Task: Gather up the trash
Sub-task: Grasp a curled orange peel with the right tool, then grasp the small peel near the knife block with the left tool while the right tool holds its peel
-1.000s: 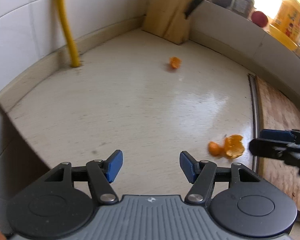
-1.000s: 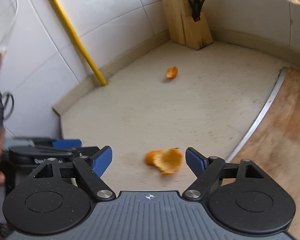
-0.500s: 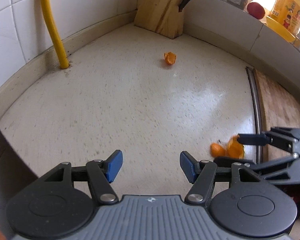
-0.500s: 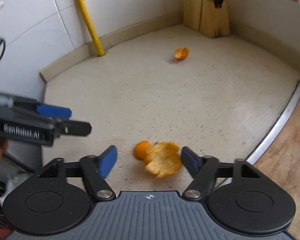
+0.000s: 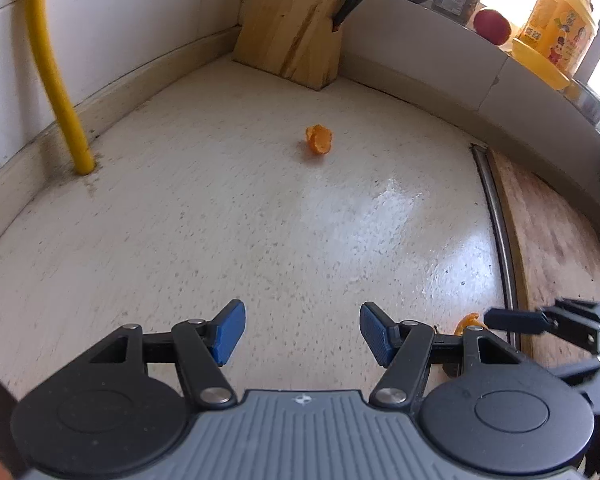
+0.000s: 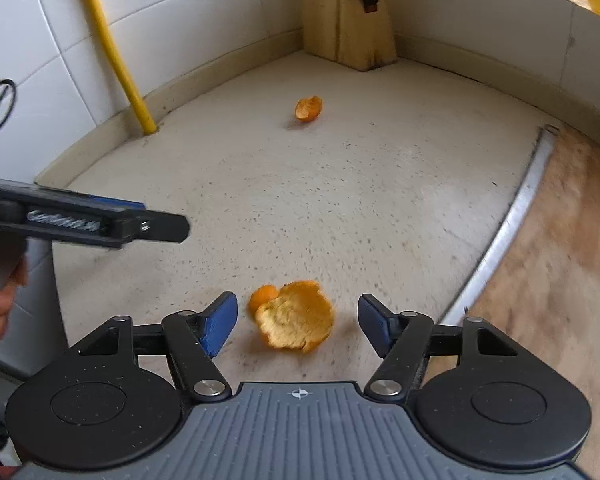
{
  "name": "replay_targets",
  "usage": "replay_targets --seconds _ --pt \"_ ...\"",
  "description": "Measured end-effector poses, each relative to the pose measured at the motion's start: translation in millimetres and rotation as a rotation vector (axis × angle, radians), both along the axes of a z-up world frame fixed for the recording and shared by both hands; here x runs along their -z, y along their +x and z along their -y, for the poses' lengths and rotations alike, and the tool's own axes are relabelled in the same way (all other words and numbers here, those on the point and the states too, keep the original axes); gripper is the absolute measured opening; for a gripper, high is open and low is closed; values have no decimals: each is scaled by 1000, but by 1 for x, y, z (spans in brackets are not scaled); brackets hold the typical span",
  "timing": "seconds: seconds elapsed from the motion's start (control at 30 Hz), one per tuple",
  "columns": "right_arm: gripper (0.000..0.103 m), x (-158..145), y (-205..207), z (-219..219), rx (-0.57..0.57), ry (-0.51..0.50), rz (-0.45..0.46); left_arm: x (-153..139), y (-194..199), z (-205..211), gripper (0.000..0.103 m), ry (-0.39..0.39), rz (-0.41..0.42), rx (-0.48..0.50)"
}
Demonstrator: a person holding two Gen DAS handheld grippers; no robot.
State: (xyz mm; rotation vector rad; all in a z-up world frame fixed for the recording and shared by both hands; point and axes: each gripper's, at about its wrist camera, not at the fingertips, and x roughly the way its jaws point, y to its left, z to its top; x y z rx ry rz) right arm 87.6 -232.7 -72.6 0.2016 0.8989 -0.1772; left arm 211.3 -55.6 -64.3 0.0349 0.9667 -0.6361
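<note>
Nearby, knife block [image 6: 346,16] (corner), yellow hose [image 6: 112,52], path to large peel [image 6: 296,316] unblocked

A pale speckled stone countertop [image 5: 228,208] fills the corner, bounded by a low raised kerb along the tiled walls. A small curled piece of orange peel [image 5: 319,139] lies alone toward the back. A larger cupped orange peel [image 6: 296,316] sits near the front edge, touching a small orange fragment [image 6: 262,297] on its left side. A wooden knife block [image 5: 290,24] stands upright in the far corner. A yellow pipe [image 5: 66,112] meets the counter at the left wall. A metal strip [image 6: 500,236] borders a wooden board [image 6: 560,248] on the right
</note>
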Motion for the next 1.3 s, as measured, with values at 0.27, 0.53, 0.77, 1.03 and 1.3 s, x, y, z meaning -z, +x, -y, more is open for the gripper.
replay_targets --seconds 0.27,0.53,0.77,1.03,1.3 --pt "52 13 11 -11 -21 -92 -1 0 14 22 60 -6 2 89" --pt "27 7 13 -3 -34 -152 -23 5 21 25 60 -3 -15 119" --pt "25 3 5 27 57 -32 -14 4 39 31 60 -6 1 109" --pt "25 6 -2 39 110 64 18 7 81 66 60 -33 76 116" --pt "26 7 -12 44 168 103 29 25 117 111 55 10 231 76"
